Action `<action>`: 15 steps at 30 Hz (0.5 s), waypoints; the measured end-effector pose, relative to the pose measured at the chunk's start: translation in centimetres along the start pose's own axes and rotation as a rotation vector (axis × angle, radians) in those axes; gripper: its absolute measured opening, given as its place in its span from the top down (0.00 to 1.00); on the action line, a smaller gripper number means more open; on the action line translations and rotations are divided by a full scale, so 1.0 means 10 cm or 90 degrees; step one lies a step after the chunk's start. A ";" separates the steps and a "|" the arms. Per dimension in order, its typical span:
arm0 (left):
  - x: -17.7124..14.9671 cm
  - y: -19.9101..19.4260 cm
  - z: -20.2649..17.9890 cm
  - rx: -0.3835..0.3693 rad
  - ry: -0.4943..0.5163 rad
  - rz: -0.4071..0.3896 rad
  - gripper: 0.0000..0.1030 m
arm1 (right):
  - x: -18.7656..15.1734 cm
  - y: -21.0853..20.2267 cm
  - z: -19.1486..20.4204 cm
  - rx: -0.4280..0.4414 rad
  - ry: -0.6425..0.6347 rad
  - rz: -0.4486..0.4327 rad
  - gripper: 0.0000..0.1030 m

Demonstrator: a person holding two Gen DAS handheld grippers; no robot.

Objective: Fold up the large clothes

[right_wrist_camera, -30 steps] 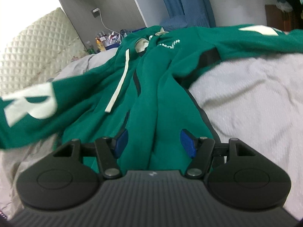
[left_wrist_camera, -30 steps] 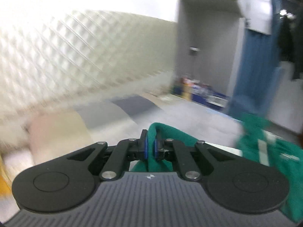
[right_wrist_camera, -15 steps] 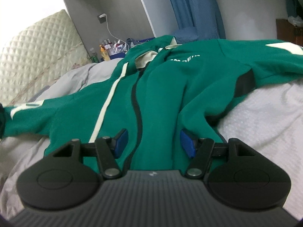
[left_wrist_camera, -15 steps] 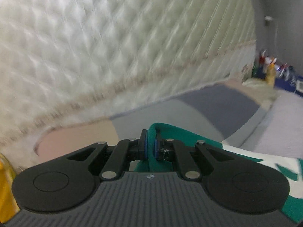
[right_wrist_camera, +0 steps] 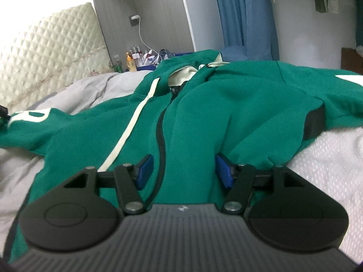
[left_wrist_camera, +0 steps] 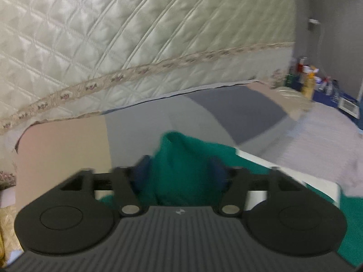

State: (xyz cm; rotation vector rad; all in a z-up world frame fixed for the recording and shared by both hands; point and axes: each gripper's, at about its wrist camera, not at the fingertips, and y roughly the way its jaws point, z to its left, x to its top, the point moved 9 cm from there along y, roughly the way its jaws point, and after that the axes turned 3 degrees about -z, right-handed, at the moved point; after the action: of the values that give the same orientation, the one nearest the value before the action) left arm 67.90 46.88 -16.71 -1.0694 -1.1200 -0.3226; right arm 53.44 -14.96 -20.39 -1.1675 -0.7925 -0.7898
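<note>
A green zip hoodie (right_wrist_camera: 238,108) with a cream drawstring lies spread face up on the bed. Its left sleeve (right_wrist_camera: 29,117), which bears a white letter, stretches out to the left. In the left wrist view, the sleeve's cuff (left_wrist_camera: 179,149) stands bunched between the blue pads of my left gripper (left_wrist_camera: 180,172). That gripper's jaws are opening and the pads no longer press the cloth. My right gripper (right_wrist_camera: 183,170) is open low over the hoodie's hem, with the zip line and a green fold between its pads.
A quilted cream headboard (left_wrist_camera: 113,45) rises behind a patchwork pillow (left_wrist_camera: 204,113). The bed is covered with a grey bedcover (right_wrist_camera: 329,158). Bottles (right_wrist_camera: 136,59) crowd a stand beyond the bed's far corner, and a blue curtain (right_wrist_camera: 231,11) hangs behind.
My left gripper carried the sleeve cuff out toward the headboard and down, then spread its jaws off it. The sleeve now lies stretched to the left. The right gripper shifted slightly over the hem.
</note>
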 end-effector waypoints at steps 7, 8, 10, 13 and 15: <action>-0.24 -1.05 -0.18 -0.075 -0.022 -0.028 0.28 | 0.07 -0.37 -0.06 0.010 0.020 -0.021 0.40; -0.31 -1.22 -0.23 -0.094 -0.029 -0.030 0.28 | 0.07 -0.44 -0.07 0.007 0.017 -0.025 0.40; -0.49 -1.62 -0.34 -0.133 -0.039 -0.036 0.28 | 0.09 -0.59 -0.09 0.006 0.021 -0.032 0.40; -0.80 -2.11 -0.54 -0.181 -0.048 -0.029 0.28 | 0.10 -0.81 -0.16 0.003 0.031 -0.040 0.40; -1.06 -2.46 -0.73 -0.225 -0.046 -0.018 0.28 | 0.10 -0.92 -0.20 -0.008 0.033 -0.038 0.40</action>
State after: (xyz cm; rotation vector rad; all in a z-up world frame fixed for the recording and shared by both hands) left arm 50.37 25.71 -12.90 -1.3858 -1.1690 -0.5205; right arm 46.23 -18.89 -15.60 -1.1335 -0.7838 -0.8725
